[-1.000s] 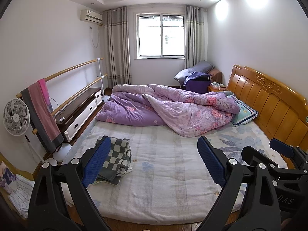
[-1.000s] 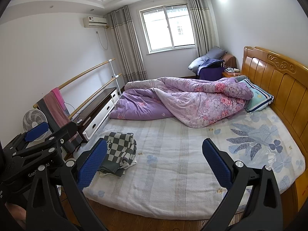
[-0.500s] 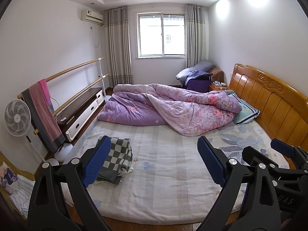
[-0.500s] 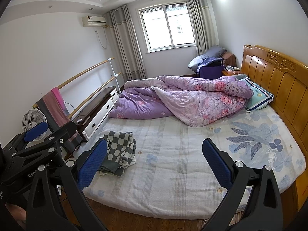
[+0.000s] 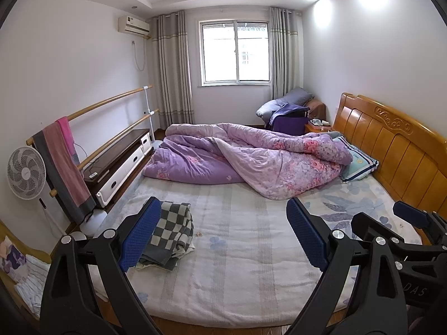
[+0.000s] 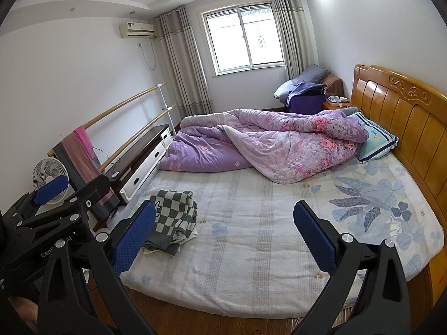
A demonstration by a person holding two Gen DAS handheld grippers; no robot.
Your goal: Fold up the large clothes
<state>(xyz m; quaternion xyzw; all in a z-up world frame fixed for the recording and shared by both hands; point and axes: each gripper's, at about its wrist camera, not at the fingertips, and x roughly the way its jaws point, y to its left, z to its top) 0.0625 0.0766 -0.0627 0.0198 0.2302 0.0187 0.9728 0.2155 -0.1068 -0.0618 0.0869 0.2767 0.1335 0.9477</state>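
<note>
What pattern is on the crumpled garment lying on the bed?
Dark grey and white checks on the garment; the right wrist view shows it best.

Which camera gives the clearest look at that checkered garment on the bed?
The right wrist view: the checkered garment shows almost whole. In the left wrist view, the left gripper's blue finger covers the garment's left edge.

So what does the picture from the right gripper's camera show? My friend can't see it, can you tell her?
A big bed fills the view, with a crumpled checked garment near its left edge and a rumpled purple quilt at the far end. The right gripper hangs open above the near edge of the bed, holding nothing. The left gripper shows at the left side.
</note>
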